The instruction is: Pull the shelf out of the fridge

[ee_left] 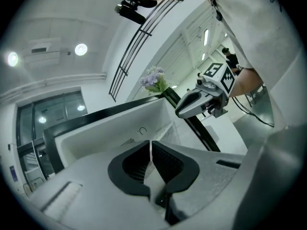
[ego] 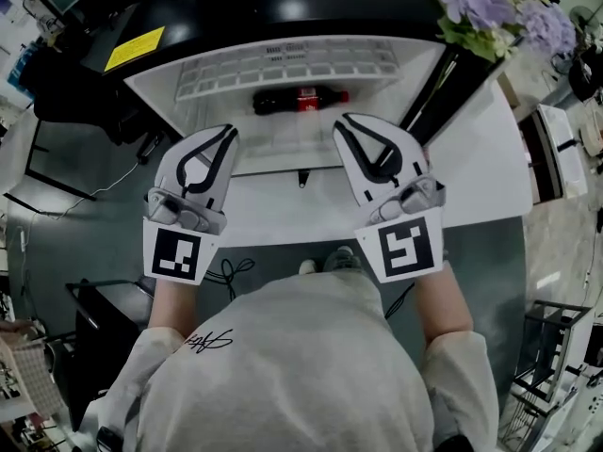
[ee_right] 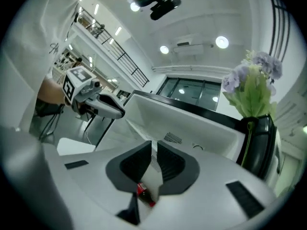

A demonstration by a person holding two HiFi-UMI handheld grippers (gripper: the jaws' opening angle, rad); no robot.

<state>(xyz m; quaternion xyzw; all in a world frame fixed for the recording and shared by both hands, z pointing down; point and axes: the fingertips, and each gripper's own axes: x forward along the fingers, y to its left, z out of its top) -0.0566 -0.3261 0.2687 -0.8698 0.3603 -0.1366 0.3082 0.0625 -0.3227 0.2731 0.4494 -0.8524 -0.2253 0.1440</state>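
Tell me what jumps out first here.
A red-labelled cola bottle lies on its side on the white shelf inside the open fridge, centre top of the head view. The left gripper and right gripper point at it from just in front, jaws together. Purple flowers stand at the top right.

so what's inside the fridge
A cola bottle lies on its side on the shelf in the fridge. The left gripper and right gripper cover the shelf's front corners; whatever is below it can't be seen.
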